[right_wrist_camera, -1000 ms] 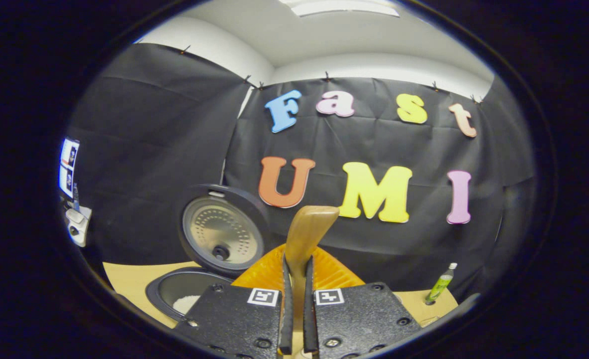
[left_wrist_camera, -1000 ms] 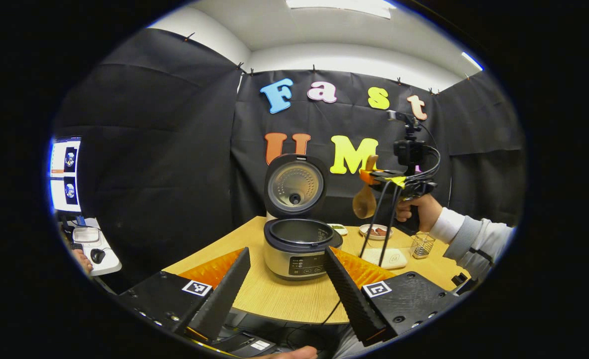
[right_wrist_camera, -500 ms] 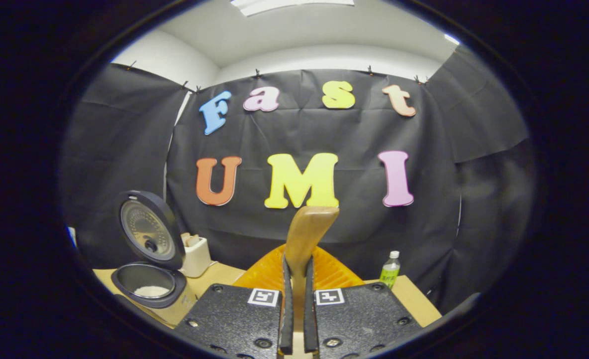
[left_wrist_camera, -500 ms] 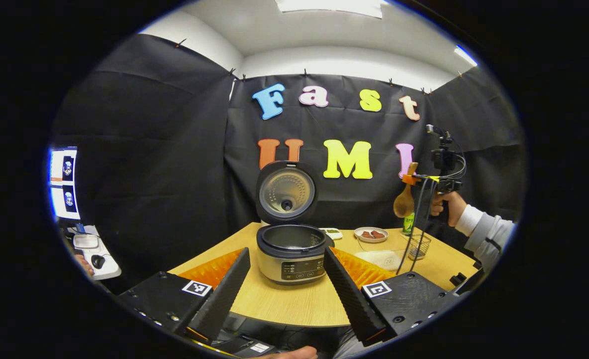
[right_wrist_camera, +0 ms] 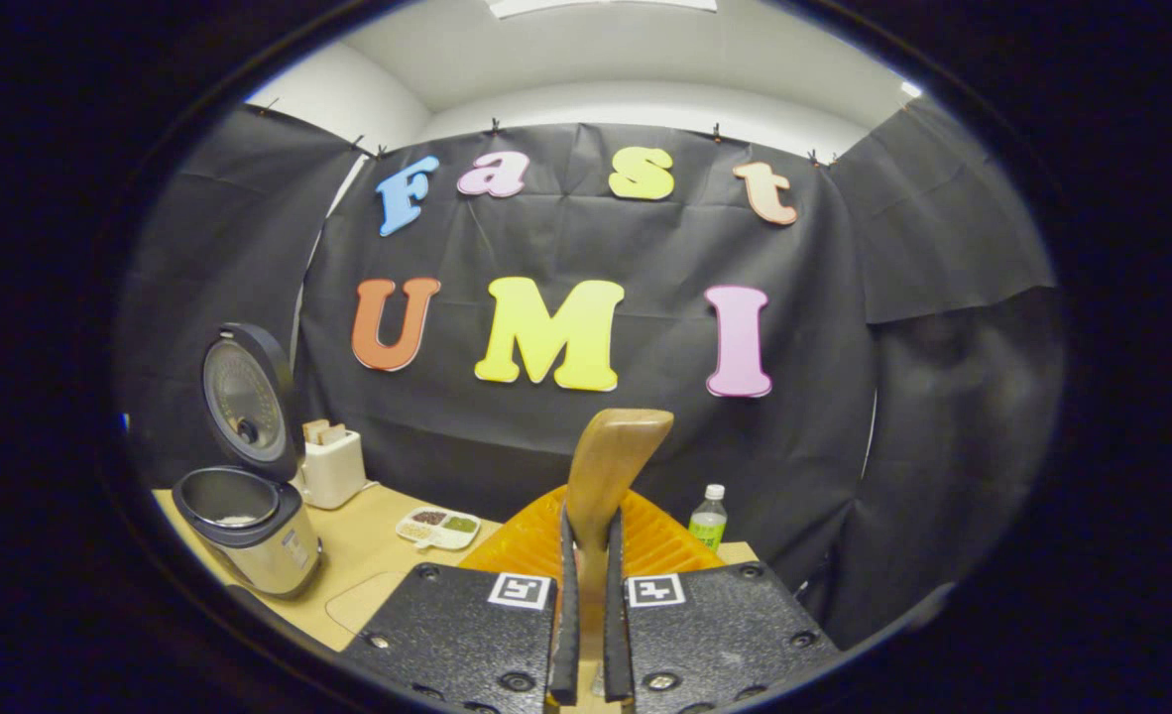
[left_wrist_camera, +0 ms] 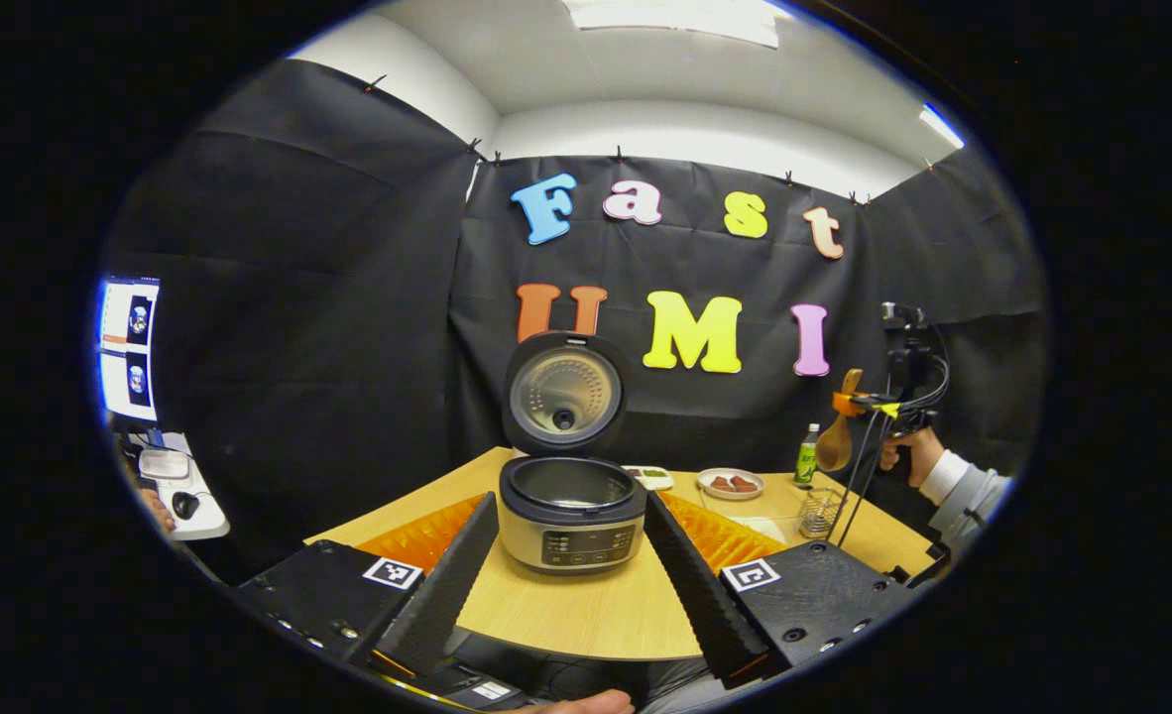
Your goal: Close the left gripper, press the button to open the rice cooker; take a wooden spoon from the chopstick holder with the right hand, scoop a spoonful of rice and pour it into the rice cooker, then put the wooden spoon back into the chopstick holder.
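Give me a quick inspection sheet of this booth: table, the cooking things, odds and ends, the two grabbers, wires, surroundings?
Surface: wooden table, tidy.
Job's things: rice cooker with lid up, some rice inside in the right gripper view; wooden spoon held above the wire chopstick holder.
Clutter: green bottle, divided dish, small plate, white toaster.
Grippers: right gripper clamped on the spoon's handle; left gripper open, holding nothing.
Cables: black wires hang from the right gripper.
Surroundings: black cloth walls; monitor and mouse at the side.
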### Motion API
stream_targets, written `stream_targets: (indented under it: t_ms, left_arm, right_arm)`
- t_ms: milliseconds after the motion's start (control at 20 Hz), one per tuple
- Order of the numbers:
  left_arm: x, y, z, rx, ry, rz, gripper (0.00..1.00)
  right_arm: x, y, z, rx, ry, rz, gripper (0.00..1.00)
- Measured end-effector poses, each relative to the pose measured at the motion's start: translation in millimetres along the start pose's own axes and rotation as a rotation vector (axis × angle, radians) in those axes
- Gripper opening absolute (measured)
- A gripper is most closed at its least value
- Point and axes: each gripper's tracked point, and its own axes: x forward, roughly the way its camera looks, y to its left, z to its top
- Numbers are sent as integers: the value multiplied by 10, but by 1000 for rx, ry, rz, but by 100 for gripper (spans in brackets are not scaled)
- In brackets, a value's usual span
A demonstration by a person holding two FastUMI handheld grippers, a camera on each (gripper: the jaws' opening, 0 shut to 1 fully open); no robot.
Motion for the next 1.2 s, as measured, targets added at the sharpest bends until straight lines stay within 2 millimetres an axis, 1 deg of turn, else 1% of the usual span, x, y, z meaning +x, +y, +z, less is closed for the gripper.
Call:
stream_targets:
  t_ms: [100,150,250,350,500,600,700,800,900,1000,1150,1200]
  left_arm:
    - [-10,-14,26,-5,-1,-8,95]
    - [-8,15,28,-4,-4,1,95]
    - [16,22,34,-5,-2,14,95]
    - [55,-13,15,-26,7,13,95]
    - [95,-125,-17,-42,31,-2,95]
    - [94,-200,-33,-26,36,-13,95]
    - [107,-250,-43,-5,39,-17,95]
    - [121,-263,-55,4,45,-20,95]
    - [163,-348,-46,4,45,-29,95]
    - [179,-434,-2,5,35,-35,95]
    - [276,-447,61,2,23,-32,95]
    - [328,-455,68,5,26,-30,95]
  right_arm:
    - [8,-78,-136,17,15,-13,16]
    - [28,-125,-202,28,20,-22,15]
    - [58,-213,-377,56,41,-34,16]
    - [117,-294,-513,90,65,-48,16]
    - [185,-434,-645,117,82,-94,16]
    - [215,-479,-766,120,109,-106,16]
    - [249,-450,-885,147,150,-80,18]
    - [273,-422,-1020,205,201,-49,21]
    - [288,-448,-1116,268,239,-41,25]
    - [316,-463,-1206,283,260,-45,41]
    - [296,-559,-1287,293,283,-90,80]
    - [262,-563,-1256,298,277,-93,83]
